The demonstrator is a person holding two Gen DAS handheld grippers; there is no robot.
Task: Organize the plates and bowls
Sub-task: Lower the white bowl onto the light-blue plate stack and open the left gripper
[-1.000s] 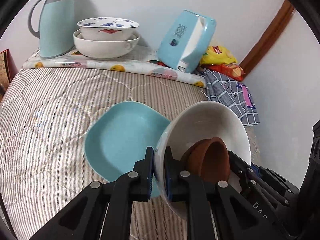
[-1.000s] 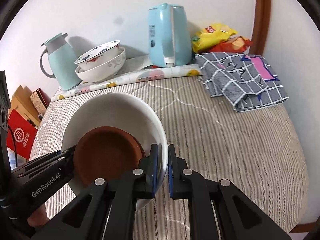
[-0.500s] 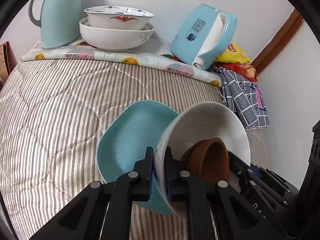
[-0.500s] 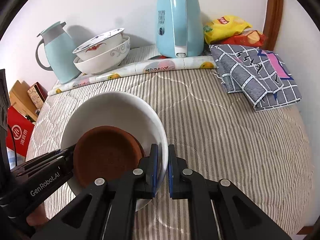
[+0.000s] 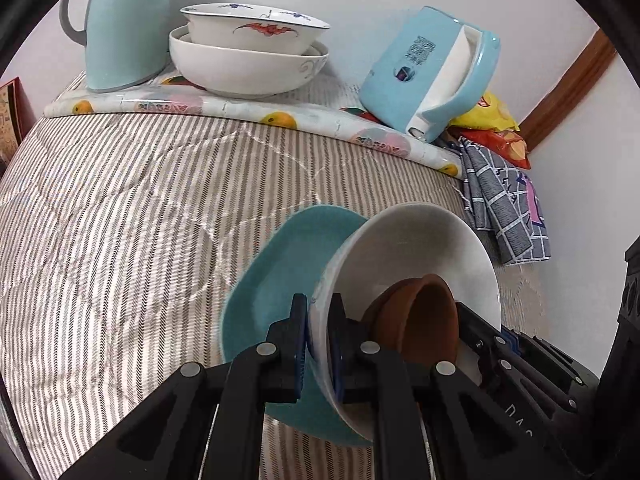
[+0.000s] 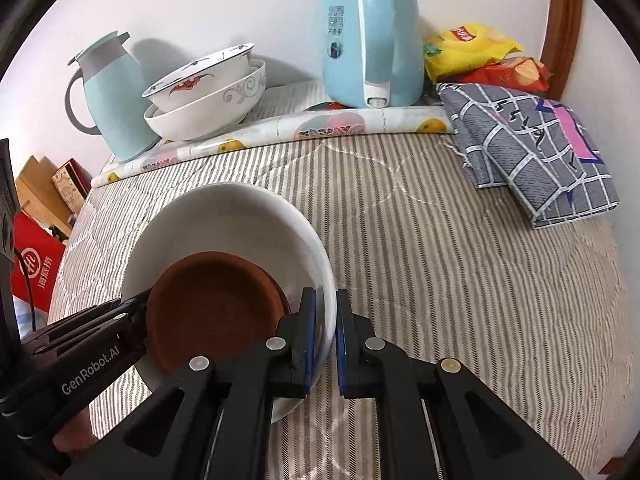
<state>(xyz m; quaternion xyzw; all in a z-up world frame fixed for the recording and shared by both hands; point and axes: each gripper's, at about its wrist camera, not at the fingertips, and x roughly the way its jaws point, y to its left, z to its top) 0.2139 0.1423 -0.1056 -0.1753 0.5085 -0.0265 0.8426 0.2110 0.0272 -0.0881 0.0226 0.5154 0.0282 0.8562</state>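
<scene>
Two handheld grippers share one load above a striped quilted bedcover [image 6: 460, 264]. The left gripper [image 5: 318, 344] is clamped on the near rim of a white bowl [image 5: 424, 248], and the right gripper [image 6: 324, 336] pinches the same bowl's opposite rim. A brown clay dish [image 6: 216, 304] sits inside the bowl, tipped against its wall. In the left wrist view a teal plate [image 5: 288, 264] shows just beneath and beside the bowl; whether the two touch cannot be told. Along the far edge, on a fruit-print mat [image 6: 280, 136], two nested white bowls [image 5: 248, 48] stand between a pale-blue jug [image 6: 116, 96] and a blue kettle [image 6: 368, 36]. Toward the far right corner lie a checked cloth [image 6: 532, 148] and snack packets [image 6: 476, 56].
</scene>
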